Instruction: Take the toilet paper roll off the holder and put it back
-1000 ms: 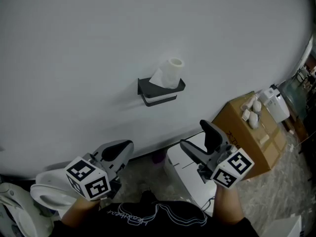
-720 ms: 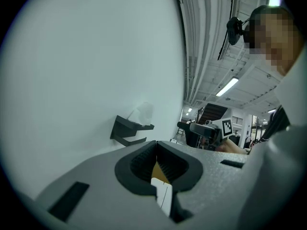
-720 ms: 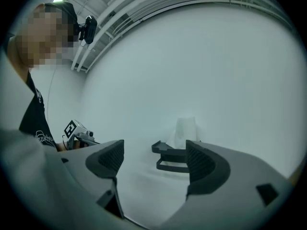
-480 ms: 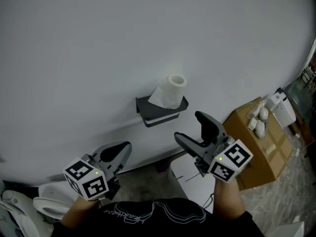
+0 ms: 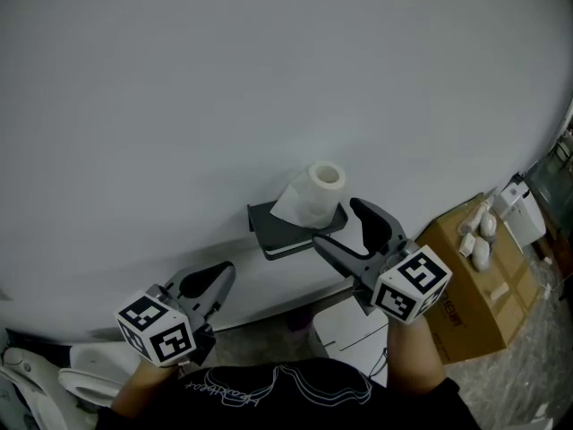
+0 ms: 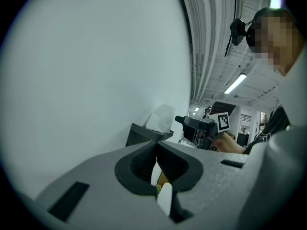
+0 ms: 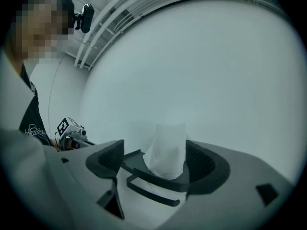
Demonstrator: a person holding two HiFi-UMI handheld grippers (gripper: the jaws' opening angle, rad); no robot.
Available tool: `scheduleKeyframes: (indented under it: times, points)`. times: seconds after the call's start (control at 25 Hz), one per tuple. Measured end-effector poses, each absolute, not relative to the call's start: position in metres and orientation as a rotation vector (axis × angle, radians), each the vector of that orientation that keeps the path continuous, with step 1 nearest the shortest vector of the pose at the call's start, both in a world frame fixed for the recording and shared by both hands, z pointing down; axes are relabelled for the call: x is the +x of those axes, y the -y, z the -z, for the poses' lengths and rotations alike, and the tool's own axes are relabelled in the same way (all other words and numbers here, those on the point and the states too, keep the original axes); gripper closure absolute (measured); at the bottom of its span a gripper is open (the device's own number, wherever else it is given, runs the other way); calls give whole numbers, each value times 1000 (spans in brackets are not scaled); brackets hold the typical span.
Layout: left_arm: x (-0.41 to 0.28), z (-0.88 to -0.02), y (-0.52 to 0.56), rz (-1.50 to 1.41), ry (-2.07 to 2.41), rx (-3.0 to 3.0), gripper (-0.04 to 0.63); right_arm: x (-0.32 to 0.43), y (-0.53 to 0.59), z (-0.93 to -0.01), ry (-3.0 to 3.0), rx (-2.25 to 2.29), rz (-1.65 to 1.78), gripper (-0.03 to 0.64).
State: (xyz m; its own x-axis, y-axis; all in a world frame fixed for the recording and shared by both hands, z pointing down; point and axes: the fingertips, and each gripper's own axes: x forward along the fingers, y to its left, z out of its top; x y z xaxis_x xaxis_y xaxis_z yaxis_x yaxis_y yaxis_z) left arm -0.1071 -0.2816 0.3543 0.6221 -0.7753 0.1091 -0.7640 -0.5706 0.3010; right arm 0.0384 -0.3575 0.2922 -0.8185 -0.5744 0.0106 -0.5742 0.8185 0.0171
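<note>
A white toilet paper roll point(image 5: 315, 193) stands upright on a dark wall-mounted holder point(image 5: 279, 225), a loose sheet hanging over its left side. My right gripper point(image 5: 345, 228) is open, just to the right of and below the holder, with its jaws apart. In the right gripper view the roll point(image 7: 168, 149) shows between the open jaws, beyond them, on the holder point(image 7: 158, 180). My left gripper point(image 5: 204, 282) hangs low at the left, shut with nothing in it. In the left gripper view the roll point(image 6: 160, 119) and holder point(image 6: 141, 134) lie ahead.
A plain pale wall point(image 5: 224, 88) fills most of the view. A brown cardboard box point(image 5: 470, 280) with small white items on top stands at the right. A white unit point(image 5: 354, 334) sits below the holder, and a white toilet point(image 5: 63, 385) at the lower left.
My right gripper has risen and moved closer to the holder, and its open jaws now frame the roll. The left gripper has stayed low at the left.
</note>
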Motion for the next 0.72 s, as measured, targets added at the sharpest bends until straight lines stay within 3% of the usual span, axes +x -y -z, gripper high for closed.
scheduleKeyframes:
  times: [0.72]
  points:
    - [-124, -367, 311, 114, 1291, 2502, 589, 19, 412, -307, 2943, 909, 65, 264]
